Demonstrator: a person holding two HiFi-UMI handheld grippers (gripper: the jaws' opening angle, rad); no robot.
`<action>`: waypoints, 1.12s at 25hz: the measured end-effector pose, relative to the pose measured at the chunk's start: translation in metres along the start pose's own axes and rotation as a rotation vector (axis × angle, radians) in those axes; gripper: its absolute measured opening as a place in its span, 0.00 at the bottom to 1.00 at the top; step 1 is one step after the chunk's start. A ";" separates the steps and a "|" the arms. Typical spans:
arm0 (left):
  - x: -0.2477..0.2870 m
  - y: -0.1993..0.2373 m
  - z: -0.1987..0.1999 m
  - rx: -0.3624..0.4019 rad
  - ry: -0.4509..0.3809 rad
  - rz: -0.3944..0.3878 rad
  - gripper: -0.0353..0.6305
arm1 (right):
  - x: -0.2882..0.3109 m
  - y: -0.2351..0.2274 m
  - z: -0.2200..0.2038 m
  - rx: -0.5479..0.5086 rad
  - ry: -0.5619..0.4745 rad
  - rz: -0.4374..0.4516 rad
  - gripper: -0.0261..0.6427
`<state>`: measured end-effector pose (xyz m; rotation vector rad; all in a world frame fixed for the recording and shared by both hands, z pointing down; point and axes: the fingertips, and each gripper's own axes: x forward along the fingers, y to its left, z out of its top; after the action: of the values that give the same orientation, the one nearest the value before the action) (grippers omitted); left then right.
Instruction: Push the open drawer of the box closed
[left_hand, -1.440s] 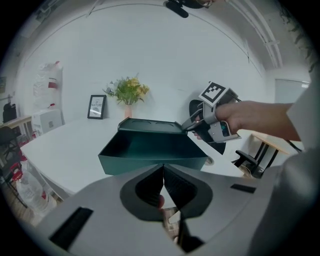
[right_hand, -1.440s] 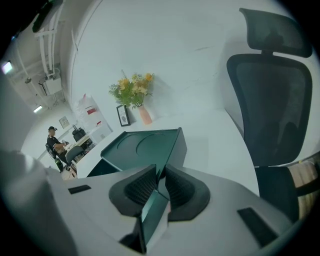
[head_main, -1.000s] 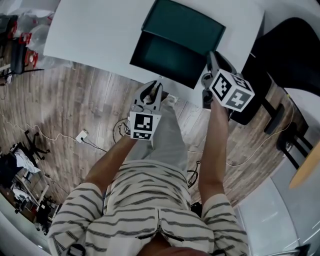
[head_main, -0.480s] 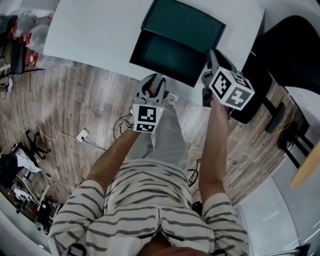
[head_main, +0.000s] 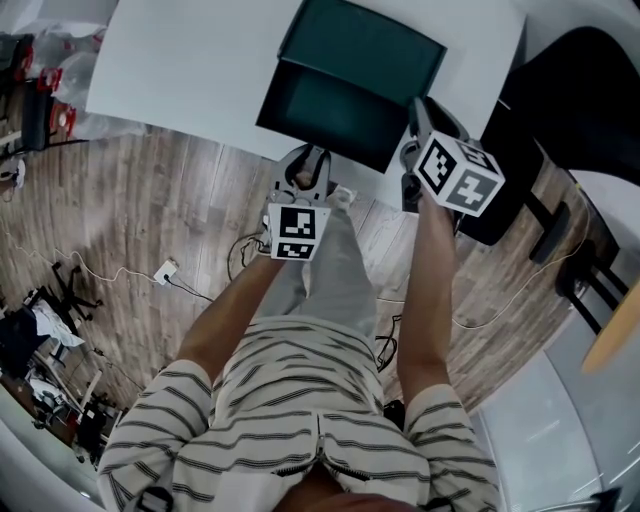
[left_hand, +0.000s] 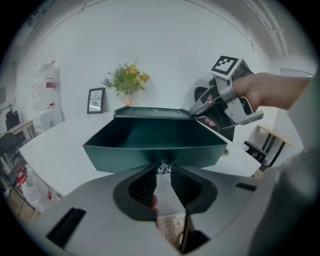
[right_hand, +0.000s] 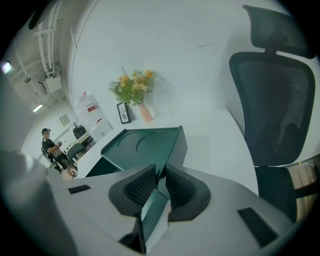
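at the front of the box (head_main: 365, 45) on the white desk (head_main: 180, 70), the green drawer (head_main: 330, 110) stands pulled out. fingers of the left gripper (head_main: 306, 158), just parted then easing in slightly, straddle its knob (left_hand: 162, 168) unclamped, likely poised to push. the right gripper (right_hand: 159, 172) pinches the box's right wall, seemingly bracing it.

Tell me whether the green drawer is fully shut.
No, the drawer juts out from the box, its inside open to view.

Office, white desk (head_main: 200, 70), high-backed swivel chair (right_hand: 272, 100), framed sign (left_hand: 95, 100), flowers (left_hand: 127, 79), wood floor (head_main: 120, 200)
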<state>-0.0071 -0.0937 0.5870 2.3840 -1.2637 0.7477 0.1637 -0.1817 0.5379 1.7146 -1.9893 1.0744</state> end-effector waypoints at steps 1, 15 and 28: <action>0.000 0.000 0.000 0.002 0.002 0.002 0.17 | 0.000 0.001 0.000 0.000 0.001 0.001 0.15; -0.001 0.002 0.008 0.033 0.009 0.019 0.16 | 0.001 0.002 -0.002 -0.026 0.023 -0.010 0.15; 0.007 -0.004 0.016 0.027 0.019 0.028 0.16 | -0.001 -0.002 -0.003 -0.056 0.048 0.002 0.16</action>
<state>0.0043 -0.1048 0.5782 2.3789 -1.2901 0.7986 0.1649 -0.1791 0.5395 1.6440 -1.9730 1.0404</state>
